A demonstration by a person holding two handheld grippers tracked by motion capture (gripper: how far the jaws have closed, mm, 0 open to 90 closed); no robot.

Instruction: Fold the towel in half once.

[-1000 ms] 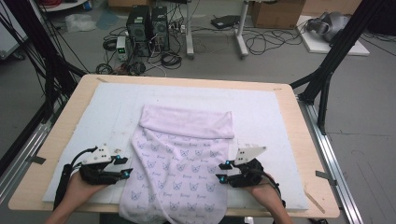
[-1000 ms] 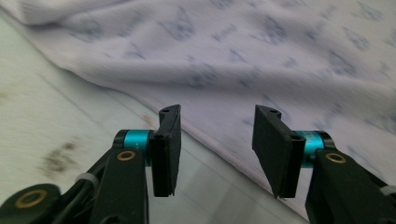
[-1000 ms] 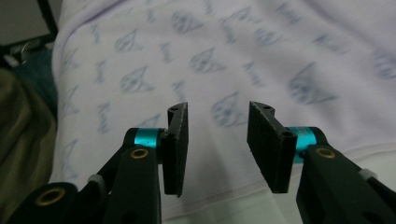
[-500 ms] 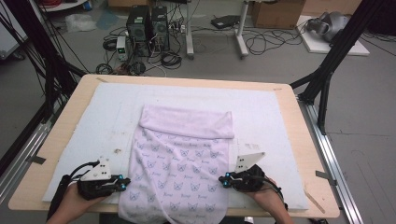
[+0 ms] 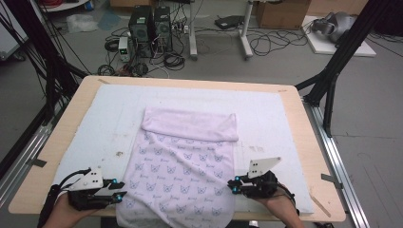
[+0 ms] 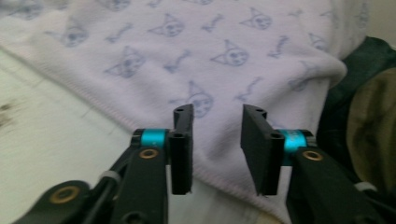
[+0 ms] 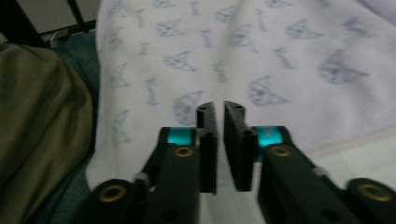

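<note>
Now | far edge of towel [image 5: 187, 166] folded | near edge left hanging off desk [image 5: 294, 114] | I see left tongs [image 6: 217, 140] gaping, right tongs [image 7: 219, 140] narrow, both just opening, holding nothing

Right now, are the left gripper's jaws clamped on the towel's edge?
Apart. The left gripper view shows the left gripper with its jaws spread, having just been opening, the towel edge lying in the gap, neither pad pressing it.
</note>
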